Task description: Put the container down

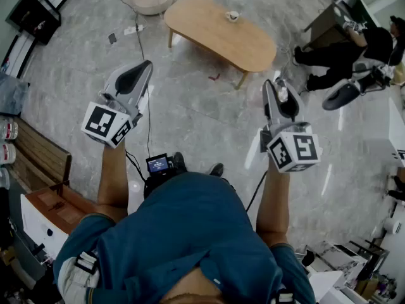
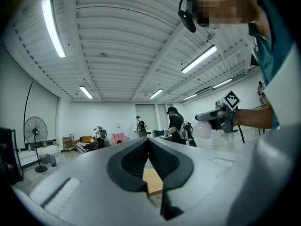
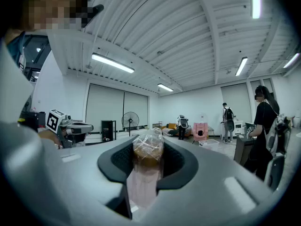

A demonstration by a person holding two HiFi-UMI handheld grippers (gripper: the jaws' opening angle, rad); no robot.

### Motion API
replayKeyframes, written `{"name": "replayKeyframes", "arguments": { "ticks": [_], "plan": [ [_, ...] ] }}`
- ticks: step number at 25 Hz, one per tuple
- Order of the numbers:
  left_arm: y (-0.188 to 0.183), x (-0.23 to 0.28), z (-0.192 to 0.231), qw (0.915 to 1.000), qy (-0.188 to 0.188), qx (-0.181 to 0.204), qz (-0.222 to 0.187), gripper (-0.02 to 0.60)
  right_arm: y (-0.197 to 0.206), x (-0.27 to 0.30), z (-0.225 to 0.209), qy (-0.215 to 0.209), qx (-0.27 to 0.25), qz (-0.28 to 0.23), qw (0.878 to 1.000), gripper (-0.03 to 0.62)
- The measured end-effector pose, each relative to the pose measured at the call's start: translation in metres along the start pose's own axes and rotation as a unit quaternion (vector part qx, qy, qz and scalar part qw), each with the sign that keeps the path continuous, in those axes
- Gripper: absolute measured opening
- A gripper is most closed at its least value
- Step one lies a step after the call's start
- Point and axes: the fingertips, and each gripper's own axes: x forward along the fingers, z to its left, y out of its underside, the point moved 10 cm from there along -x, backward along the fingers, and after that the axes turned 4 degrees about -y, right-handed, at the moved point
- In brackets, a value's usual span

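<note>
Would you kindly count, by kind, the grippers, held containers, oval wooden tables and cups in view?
grippers: 2, left gripper and right gripper
container: 1, clamped in the right gripper
wooden table: 1
cup: 1
Total: 5

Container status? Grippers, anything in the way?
Right gripper shut on container, in the air, not yet down. Left gripper shut, empty. Wooden table ahead, one cup on it.

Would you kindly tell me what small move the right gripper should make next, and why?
Probably move forward toward the table: the right gripper holds the container level in mid-air, with only floor below, so opening the jaws now would likely drop it.
</note>
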Motion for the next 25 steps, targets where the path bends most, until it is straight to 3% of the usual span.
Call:
{"name": "replayKeyframes", "arguments": {
  "ticks": [17, 25],
  "plan": [
    [0.009, -0.014, 0.042, 0.9996, 0.020, -0.010, -0.016, -0.003, -0.008, 0.020, 0.035, 0.021, 0.001, 0.001, 1.000, 0.118],
    [0.015, 0.007, 0.039, 0.9995, 0.027, -0.018, -0.007, -0.003, -0.011, 0.033, 0.016, 0.008, 0.014, 0.001, 1.000, 0.118]
  ]
}}
